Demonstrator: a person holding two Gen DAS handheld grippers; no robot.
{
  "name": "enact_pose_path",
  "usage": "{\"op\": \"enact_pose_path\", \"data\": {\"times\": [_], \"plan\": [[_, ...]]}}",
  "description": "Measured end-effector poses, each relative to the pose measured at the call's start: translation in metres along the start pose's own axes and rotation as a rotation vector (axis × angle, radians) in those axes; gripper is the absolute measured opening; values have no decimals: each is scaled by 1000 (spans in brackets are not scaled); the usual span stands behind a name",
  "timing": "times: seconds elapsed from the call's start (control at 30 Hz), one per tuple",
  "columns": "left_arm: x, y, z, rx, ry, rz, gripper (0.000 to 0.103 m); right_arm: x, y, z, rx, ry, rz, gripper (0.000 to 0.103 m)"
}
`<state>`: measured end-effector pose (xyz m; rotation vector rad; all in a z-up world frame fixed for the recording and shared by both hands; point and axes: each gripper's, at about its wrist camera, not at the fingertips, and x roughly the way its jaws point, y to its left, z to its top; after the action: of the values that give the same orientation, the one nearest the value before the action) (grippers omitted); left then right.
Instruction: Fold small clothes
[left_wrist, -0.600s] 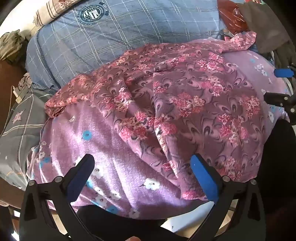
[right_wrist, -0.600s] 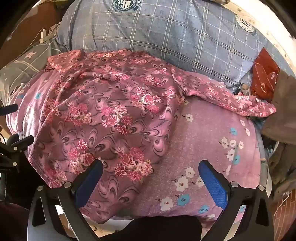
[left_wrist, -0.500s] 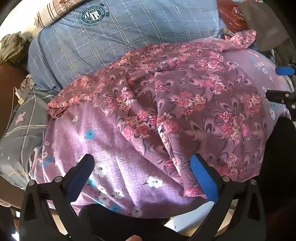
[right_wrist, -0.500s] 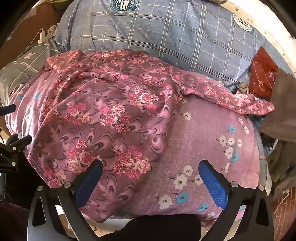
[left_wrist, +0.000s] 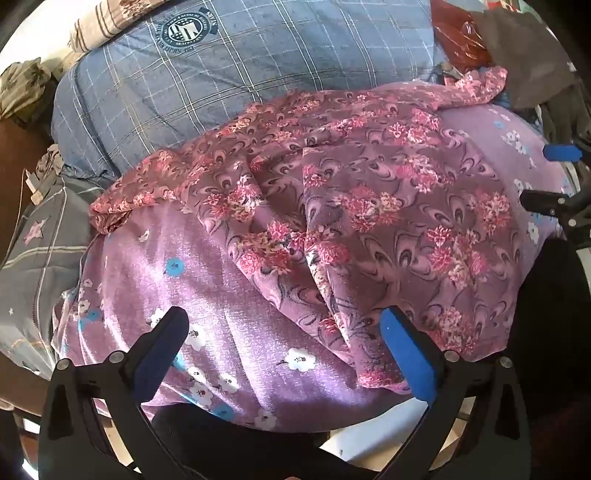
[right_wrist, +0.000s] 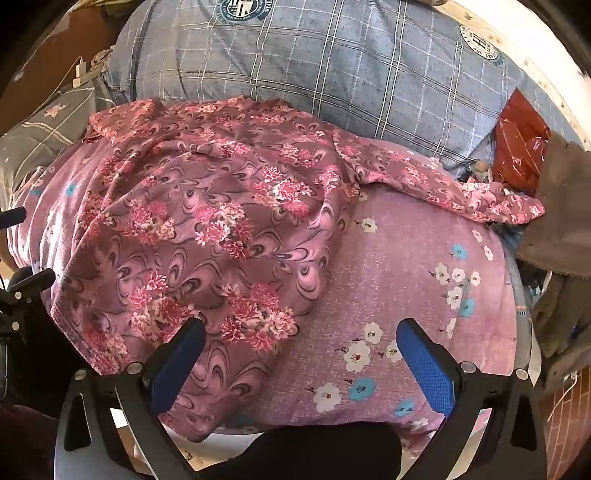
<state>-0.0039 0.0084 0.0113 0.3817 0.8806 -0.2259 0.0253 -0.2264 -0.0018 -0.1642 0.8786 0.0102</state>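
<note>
Floral garment (left_wrist: 369, 206): spread rumpled on my purple bedcover (left_wrist: 221, 295), unfolded. Left gripper (left_wrist: 284, 343), right gripper (right_wrist: 299, 354): both wide, empty. Change: both have eased slightly forward toward its near hem; grasp pending.

"How many garments did you have to fold?"

"One floral garment (left_wrist: 369, 206), lying on one purple flowered sheet (left_wrist: 207, 280)."

"And tools?"

"Two: my left gripper (left_wrist: 284, 343) and my right gripper (right_wrist: 301, 350), each with two blue pads."

"What lay behind?"

"One blue plaid pillow (right_wrist: 332, 74) with two round crests, one red plastic bag (right_wrist: 517, 147), one grey star-print cloth (left_wrist: 33, 258)."
</note>
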Motion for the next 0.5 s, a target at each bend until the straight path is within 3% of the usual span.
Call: {"op": "enact_pose_path", "data": {"times": [0.5], "plan": [[-4, -3, 1, -34, -18, -48, 103, -7, -5, -13, 34, -13, -14, 103]]}}
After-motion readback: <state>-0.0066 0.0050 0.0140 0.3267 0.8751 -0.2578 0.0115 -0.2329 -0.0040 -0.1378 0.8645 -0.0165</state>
